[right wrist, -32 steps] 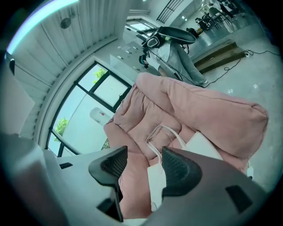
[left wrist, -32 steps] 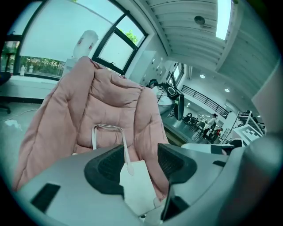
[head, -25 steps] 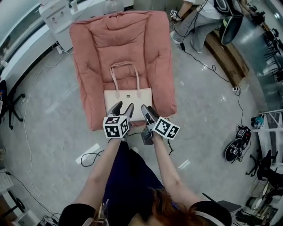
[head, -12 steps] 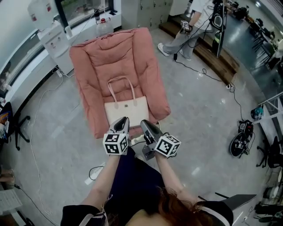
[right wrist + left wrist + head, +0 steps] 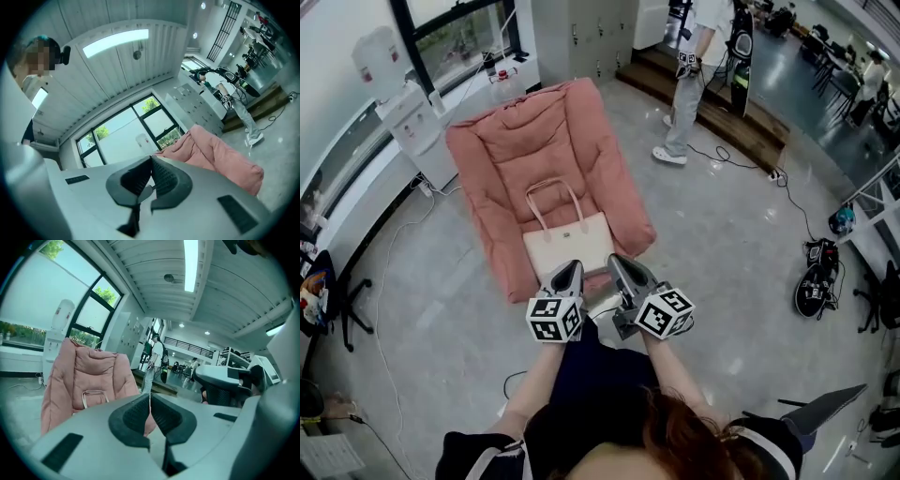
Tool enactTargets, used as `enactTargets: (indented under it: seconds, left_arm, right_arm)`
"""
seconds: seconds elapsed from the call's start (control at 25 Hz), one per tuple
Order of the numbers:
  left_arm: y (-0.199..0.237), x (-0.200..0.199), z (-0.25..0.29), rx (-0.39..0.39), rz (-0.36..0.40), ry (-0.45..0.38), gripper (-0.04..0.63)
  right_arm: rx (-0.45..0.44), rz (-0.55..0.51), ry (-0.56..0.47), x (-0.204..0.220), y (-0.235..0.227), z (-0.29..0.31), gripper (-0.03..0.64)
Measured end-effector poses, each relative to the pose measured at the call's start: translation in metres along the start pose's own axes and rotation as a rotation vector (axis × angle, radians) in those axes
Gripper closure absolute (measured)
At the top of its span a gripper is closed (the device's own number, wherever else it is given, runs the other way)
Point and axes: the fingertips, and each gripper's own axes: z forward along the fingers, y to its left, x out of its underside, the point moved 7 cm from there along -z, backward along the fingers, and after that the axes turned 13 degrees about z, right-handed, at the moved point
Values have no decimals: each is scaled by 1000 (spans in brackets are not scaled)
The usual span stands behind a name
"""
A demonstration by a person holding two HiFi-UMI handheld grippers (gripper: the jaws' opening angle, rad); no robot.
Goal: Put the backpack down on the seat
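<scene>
Handbag (image 5: 567,248), cream with two handles, sits on the seat of the pink cushioned chair (image 5: 502,155). Left gripper (image 5: 569,269) and right gripper (image 5: 620,262) hover near it, jaws just closed together, holding nothing.

Setting: open-plan lab or office floor, indoors. Evidence: polished grey floor (image 5: 741,272) with loose cables (image 5: 380,262) trailing across it; tall windows (image 5: 459,37) along one wall with a water dispenser (image 5: 394,84) beside them; a row of lockers (image 5: 581,33); a raised wooden step (image 5: 741,117); desks and chairs (image 5: 839,66) further back; strip lights (image 5: 190,263) in a slatted ceiling.
</scene>
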Motion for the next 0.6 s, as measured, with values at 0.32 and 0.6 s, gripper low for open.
enactTargets:
  seconds: [0.32, 0.6]
  left_arm:
    - [-12, -10, -15, 19, -3, -52, 569]
    - [-21, -17, -31, 37, -2, -115, 569]
  right_arm:
    - [59, -49, -53, -9, 12, -7, 584]
    - [76, -49, -54, 3, 19, -9, 584]
